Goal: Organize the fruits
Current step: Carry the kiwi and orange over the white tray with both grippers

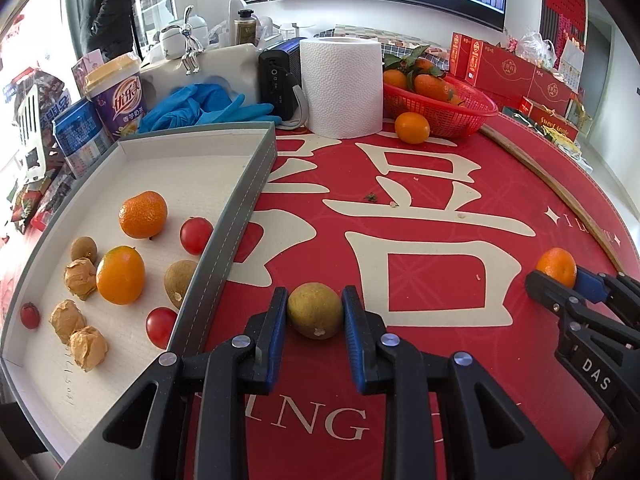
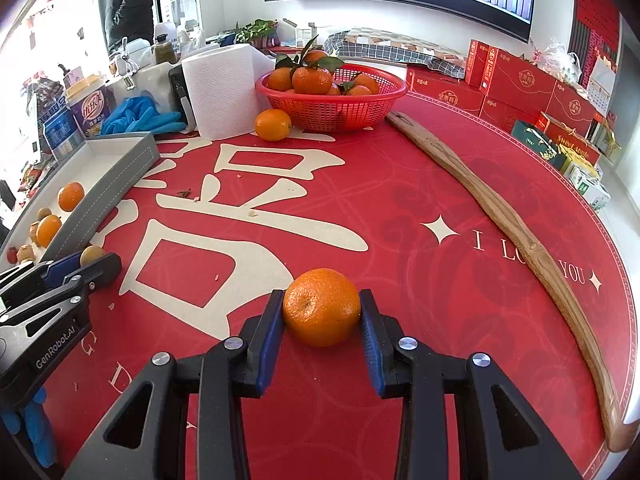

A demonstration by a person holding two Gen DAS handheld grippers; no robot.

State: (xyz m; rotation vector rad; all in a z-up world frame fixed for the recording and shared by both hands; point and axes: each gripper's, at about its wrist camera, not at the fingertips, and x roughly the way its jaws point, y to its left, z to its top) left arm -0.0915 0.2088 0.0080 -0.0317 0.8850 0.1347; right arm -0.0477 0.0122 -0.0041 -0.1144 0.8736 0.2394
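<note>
My left gripper [image 1: 315, 300] is shut on a round olive-brown fruit [image 1: 314, 318] that rests on the red tablecloth, just right of the grey tray [image 1: 224, 248]. The white tray floor holds two tangerines [image 1: 143, 215], cherry tomatoes [image 1: 195, 235], olive-brown fruits and crinkly tan ones. My right gripper [image 2: 321, 300] is shut on a tangerine [image 2: 322, 314], low over the cloth at the front. The right wrist view shows the left gripper [image 2: 90, 262] at the far left beside the tray [image 2: 116, 184]. In the left wrist view the right gripper [image 1: 560, 280] sits at the far right.
A red basket [image 1: 460, 120] of tangerines stands at the back with a loose orange [image 1: 412, 128] before it. A paper roll [image 1: 340, 84], blue gloves [image 1: 200, 106] and cups crowd behind the tray. A long wooden stick [image 2: 500, 208] lies along the right edge. A person stands far back left.
</note>
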